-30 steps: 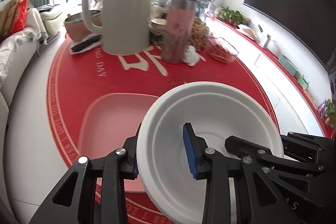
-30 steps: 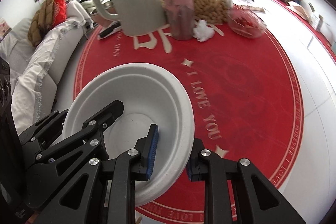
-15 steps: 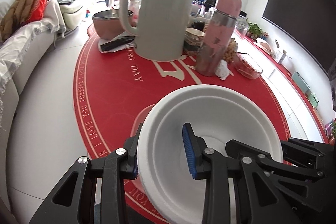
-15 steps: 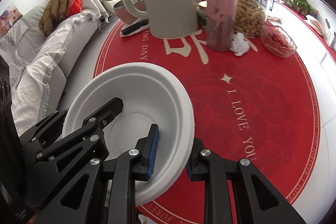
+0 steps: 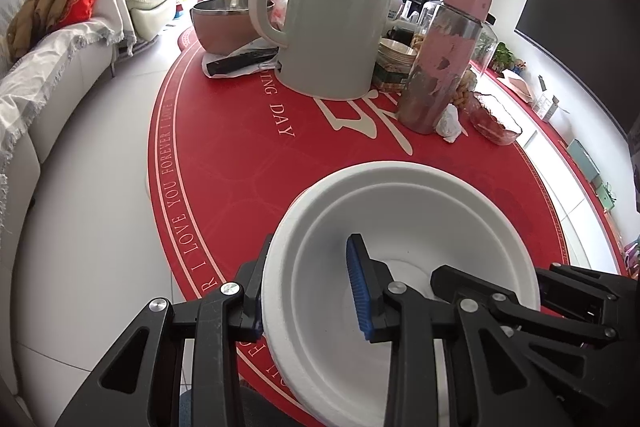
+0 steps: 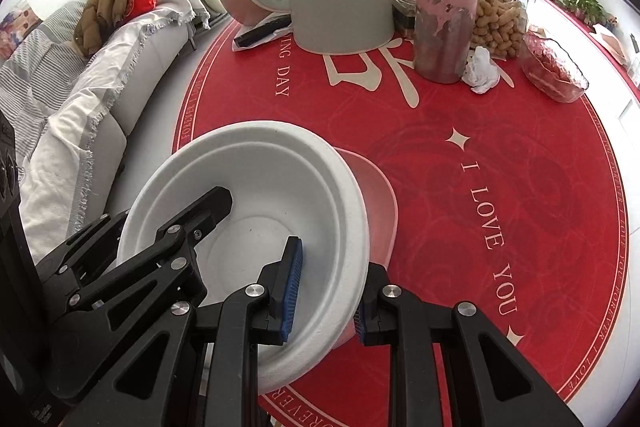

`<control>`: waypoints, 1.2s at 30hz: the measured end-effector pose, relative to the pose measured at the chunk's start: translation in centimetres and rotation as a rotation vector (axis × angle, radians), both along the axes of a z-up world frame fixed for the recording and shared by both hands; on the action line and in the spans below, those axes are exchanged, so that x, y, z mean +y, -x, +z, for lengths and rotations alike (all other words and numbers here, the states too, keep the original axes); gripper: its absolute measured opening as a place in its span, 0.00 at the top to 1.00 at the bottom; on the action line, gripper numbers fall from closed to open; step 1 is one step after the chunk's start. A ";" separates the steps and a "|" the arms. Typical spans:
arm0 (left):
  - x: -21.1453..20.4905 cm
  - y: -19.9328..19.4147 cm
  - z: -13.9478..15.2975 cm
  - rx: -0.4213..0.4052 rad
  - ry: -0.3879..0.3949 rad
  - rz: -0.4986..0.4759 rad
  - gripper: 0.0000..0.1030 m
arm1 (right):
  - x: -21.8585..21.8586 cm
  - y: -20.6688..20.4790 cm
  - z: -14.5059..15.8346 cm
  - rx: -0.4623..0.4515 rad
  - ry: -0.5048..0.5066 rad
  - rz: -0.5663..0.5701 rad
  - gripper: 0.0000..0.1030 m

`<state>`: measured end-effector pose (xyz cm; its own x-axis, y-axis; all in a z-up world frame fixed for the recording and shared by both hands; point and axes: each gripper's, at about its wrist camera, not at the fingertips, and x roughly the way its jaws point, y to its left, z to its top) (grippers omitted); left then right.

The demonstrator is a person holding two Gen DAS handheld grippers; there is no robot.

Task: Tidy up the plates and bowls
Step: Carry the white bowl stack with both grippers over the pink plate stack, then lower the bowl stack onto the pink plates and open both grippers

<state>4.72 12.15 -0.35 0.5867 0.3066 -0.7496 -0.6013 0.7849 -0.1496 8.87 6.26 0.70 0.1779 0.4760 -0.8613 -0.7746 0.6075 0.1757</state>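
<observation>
Round worktop (image 5: 248, 187) covered by a red printed mat, carrying at its far side a large grey-white electric kettle (image 5: 336, 11), a pink-lidded flask (image 5: 444, 55), a brown-walled metal bowl (image 5: 224, 27), a jar of peanuts (image 6: 500, 15) and a glass dish (image 6: 554, 71).

White paper-pulp bowl (image 5: 400, 227), held over the near edge of the worktop, mouth up and tilted slightly. It appears to be a nested pair, since a second rim line runs just inside the outer one. Beneath it, and partly hidden by it, lies a pink plate (image 6: 376, 203) flat on the mat; in the right wrist view the plate shows past the bowl's far-right rim.

Left gripper (image 5: 308, 291): fingers closed on the bowl's left wall, one blue pad inside and one outside. Right gripper (image 6: 326, 291): fingers closed on the opposite wall in the same manner. Each gripper's black linkage crosses into the other's view, so the two grips sit on opposed sides of the rim, and neither hand is clearly nearer the plate.

The governing relation is vertical: the plate lies directly below the bowl's base and slightly beyond it. Whether the base touches the plate cannot be told. Setting down appears to require a level descent by both hands together.
</observation>
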 end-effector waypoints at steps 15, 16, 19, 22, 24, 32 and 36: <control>0.3 0.0 -0.2 0.008 0.007 0.003 0.66 | 0.3 -0.1 -0.2 0.002 0.002 0.002 0.76; 0.3 0.0 -0.3 0.009 0.006 0.003 0.66 | 0.3 -0.1 -0.2 0.003 0.002 0.002 0.76; 0.3 0.0 -0.3 0.012 0.008 0.002 0.66 | 0.3 -0.2 -0.3 0.006 0.003 0.001 0.76; 0.4 -0.1 -0.4 0.013 0.008 0.003 0.66 | 0.3 -0.2 -0.3 0.003 0.003 0.001 0.76; 0.4 -0.2 -0.5 0.012 0.008 0.003 0.66 | 0.3 -0.2 -0.3 -0.005 0.004 0.001 0.76; 0.1 -0.3 -1.0 0.011 -0.005 0.001 0.65 | 0.3 -0.6 -0.9 0.010 0.004 -0.001 0.76; -0.1 0.2 -1.1 -0.010 -0.030 0.026 0.46 | -0.2 -0.9 -1.1 0.020 -0.002 -0.004 0.76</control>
